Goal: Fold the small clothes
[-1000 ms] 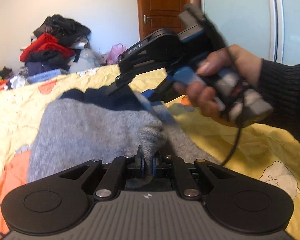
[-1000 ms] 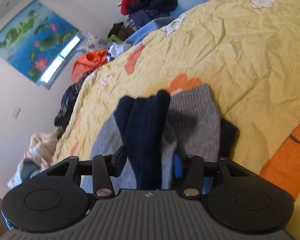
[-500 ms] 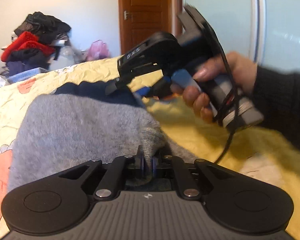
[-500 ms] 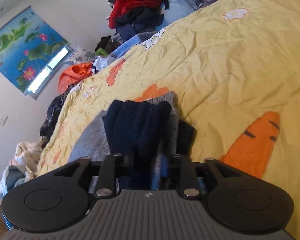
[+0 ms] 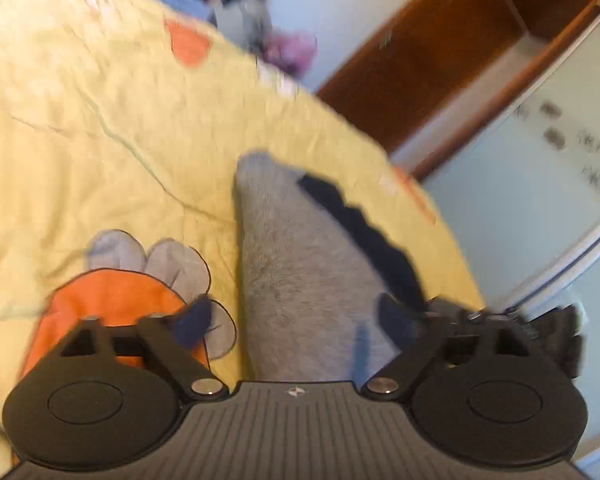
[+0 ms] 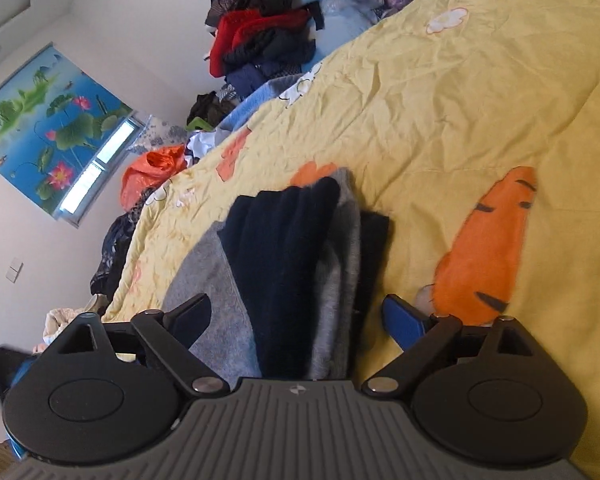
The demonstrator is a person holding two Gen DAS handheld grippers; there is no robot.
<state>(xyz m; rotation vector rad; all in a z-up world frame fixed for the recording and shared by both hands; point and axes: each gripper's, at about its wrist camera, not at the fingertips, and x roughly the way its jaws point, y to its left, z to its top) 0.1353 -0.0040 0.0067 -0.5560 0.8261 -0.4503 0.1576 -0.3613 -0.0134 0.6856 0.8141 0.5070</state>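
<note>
The left gripper point(image 5: 296, 318) has its jaws standing wide apart; they have just been opening, and the grey garment point(image 5: 300, 264) lies between the fingers point(image 5: 194, 320) without being pressed by either. In the blurred left wrist view the grey garment runs as a long strip across the yellow bedspread point(image 5: 100, 120), its far end pointing toward the bed edge nearest the wooden door point(image 5: 420, 68), with a dark navy garment point(image 5: 364, 228) showing along its right side. The right gripper point(image 6: 298, 320) also has its jaws spread wide; they too have just been opening, and the folded stack lies between the fingers point(image 6: 192, 316) with neither finger clamping it. In the right wrist view the stack shows navy cloth point(image 6: 284, 256) on top of grey cloth point(image 6: 212, 280), resting on the bedspread point(image 6: 460, 100) just beside a printed orange carrot point(image 6: 488, 248). A pile of clothes point(image 6: 264, 32) sits at the far edge of the bed against the wall.
</note>
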